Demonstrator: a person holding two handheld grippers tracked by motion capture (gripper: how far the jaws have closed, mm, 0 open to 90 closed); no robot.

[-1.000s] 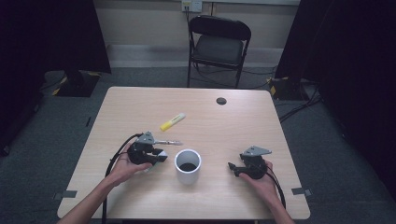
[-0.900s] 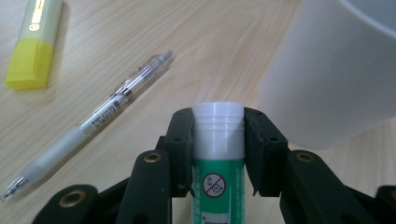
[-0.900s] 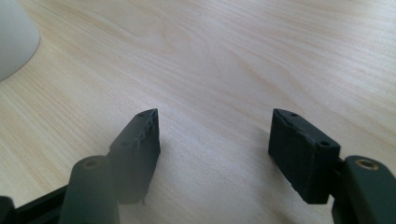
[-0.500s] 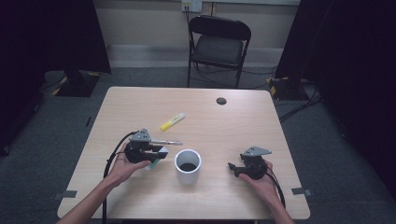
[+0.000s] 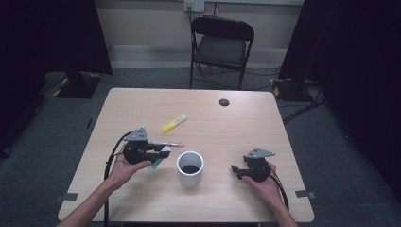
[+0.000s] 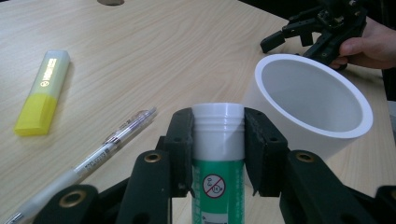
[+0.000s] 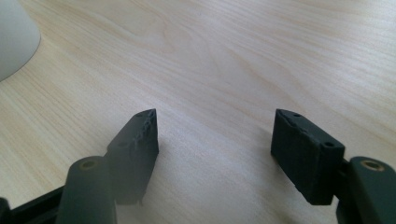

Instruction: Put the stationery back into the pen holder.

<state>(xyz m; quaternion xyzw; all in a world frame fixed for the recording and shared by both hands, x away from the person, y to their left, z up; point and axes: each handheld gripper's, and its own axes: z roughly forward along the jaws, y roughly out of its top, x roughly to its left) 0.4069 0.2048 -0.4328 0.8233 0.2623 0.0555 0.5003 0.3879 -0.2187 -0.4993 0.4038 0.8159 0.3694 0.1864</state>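
My left gripper (image 6: pixel 218 135) is shut on a green and white tube (image 6: pixel 218 186) with a white ribbed cap, just left of the white cup (image 6: pixel 308 105). From the high view that gripper (image 5: pixel 160 153) sits left of the cup (image 5: pixel 190 168), with the tube (image 5: pixel 158 163) poking out below it. A clear pen (image 5: pixel 171 144) lies beside it and a yellow highlighter (image 5: pixel 174 123) farther back. My right gripper (image 7: pixel 215 135) is open over bare wood, right of the cup (image 7: pixel 14 37); the high view shows it (image 5: pixel 235 170) low near the table.
A dark cable hole (image 5: pixel 223 101) sits in the table's far side. A black folding chair (image 5: pixel 222 45) stands behind the table (image 5: pixel 265 137). The pen (image 6: pixel 93 158) and highlighter (image 6: pixel 41 93) lie left of my left jaws.
My left gripper has shifted slightly to the left and away from the cup, with the tube in it. The right gripper has stayed where it was.
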